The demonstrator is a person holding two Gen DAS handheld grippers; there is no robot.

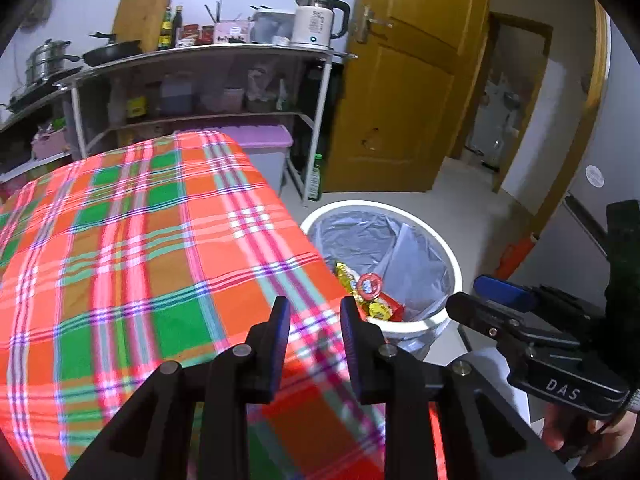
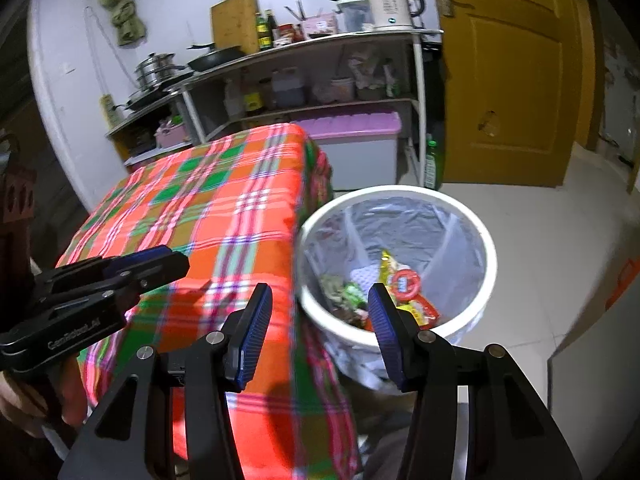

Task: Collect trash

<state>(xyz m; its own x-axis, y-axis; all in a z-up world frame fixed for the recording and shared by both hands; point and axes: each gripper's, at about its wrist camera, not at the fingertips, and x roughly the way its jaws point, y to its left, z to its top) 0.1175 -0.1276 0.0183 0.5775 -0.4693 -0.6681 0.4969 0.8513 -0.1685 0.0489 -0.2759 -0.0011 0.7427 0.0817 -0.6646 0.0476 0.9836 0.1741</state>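
A white trash bin [image 1: 453, 258] [image 2: 490, 248] with a grey liner stands on the floor beside the table's right edge. Inside lie yellow and red snack wrappers [image 1: 380, 308] [image 2: 424, 308] and a red ring-shaped lid [image 1: 370, 284] [image 2: 406, 282]. My left gripper [image 1: 314, 318] hovers over the plaid tablecloth [image 1: 160, 240] [image 2: 224, 208] near that edge, jaws apart with nothing between them. My right gripper [image 2: 320, 312] is open and empty, above the gap between table and bin. Each gripper shows in the other's view: the right gripper [image 1: 466, 294] and the left gripper [image 2: 176, 262].
Behind the table a metal shelf [image 1: 224, 50] [image 2: 320, 42] carries a white kettle [image 1: 316, 20] [image 2: 392, 0], pans and bottles. A purple-lidded box [image 1: 264, 140] [image 2: 352, 124] sits beneath it. A green bottle [image 2: 434, 162] stands by the wooden door [image 1: 404, 92] [image 2: 516, 80]. Pale floor [image 2: 540, 220] lies right of the bin.
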